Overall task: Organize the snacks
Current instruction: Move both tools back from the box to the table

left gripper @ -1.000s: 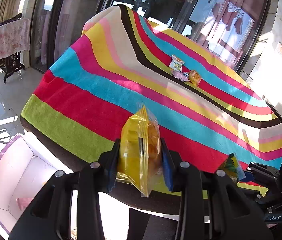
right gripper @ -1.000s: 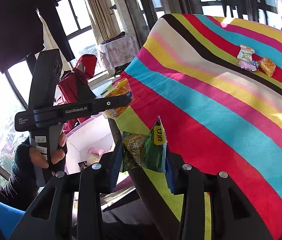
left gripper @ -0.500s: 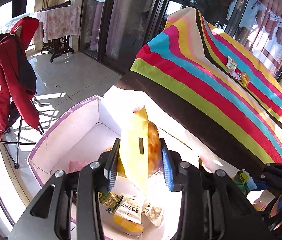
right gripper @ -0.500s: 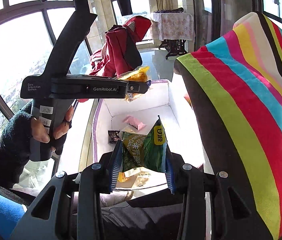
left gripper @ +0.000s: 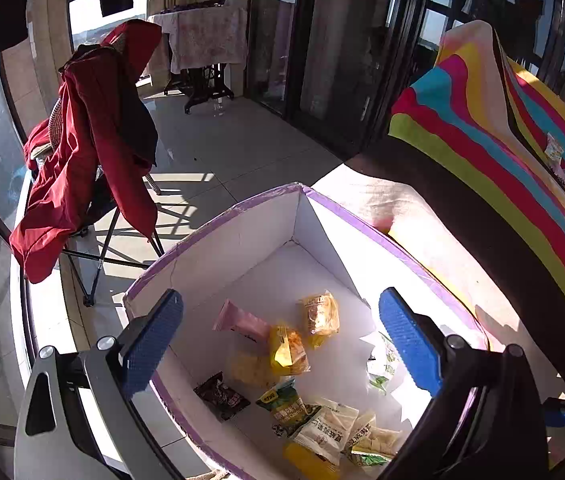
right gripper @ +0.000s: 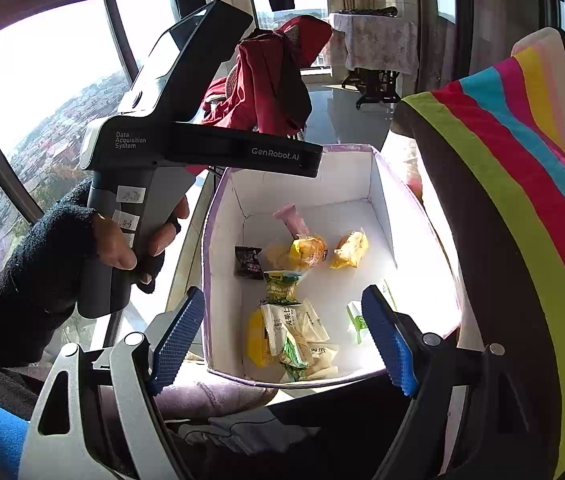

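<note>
Progress: white purple-rimmed cardboard box holds many snack packets | left: three small packets on far striped tablecloth | left gripper, right gripper: jaws opening, nothing between.

Left wrist view: looks steeply down between the left claw fingers into the white box, close above it. Right wrist view: same downward angle past the right claw, slightly farther back, facing the box lengthwise. Shared: box interior, snack packets, striped tabletop edge, red jacket
</note>
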`<act>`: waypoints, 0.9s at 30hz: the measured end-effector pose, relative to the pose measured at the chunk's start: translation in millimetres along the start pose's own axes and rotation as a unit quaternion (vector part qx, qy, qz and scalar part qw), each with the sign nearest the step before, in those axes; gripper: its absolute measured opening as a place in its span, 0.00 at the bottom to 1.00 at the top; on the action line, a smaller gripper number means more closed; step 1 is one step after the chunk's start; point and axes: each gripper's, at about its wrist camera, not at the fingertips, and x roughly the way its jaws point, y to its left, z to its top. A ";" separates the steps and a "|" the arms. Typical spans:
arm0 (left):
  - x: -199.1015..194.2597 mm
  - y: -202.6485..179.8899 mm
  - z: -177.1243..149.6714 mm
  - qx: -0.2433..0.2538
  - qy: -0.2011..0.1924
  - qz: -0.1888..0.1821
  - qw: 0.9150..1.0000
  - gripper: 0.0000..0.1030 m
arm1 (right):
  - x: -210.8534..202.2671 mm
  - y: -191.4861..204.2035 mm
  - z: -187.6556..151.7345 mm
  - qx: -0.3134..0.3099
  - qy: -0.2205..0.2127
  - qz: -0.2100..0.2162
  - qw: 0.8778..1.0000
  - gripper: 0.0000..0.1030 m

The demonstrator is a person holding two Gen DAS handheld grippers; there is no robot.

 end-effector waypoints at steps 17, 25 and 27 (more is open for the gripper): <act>-29.5 -254.6 103.4 0.193 -0.068 -0.148 0.968 0.98 | -177.1 -146.1 -65.1 0.220 -0.180 -0.171 0.943 0.84; 42.7 -387.9 116.6 0.220 -0.018 -0.188 0.957 0.98 | -212.0 -261.7 -107.3 0.375 -0.180 -0.242 0.877 0.84; 64.6 -399.4 117.0 0.218 0.003 -0.168 0.962 0.98 | -214.0 -294.6 -112.8 0.415 -0.178 -0.254 0.855 0.84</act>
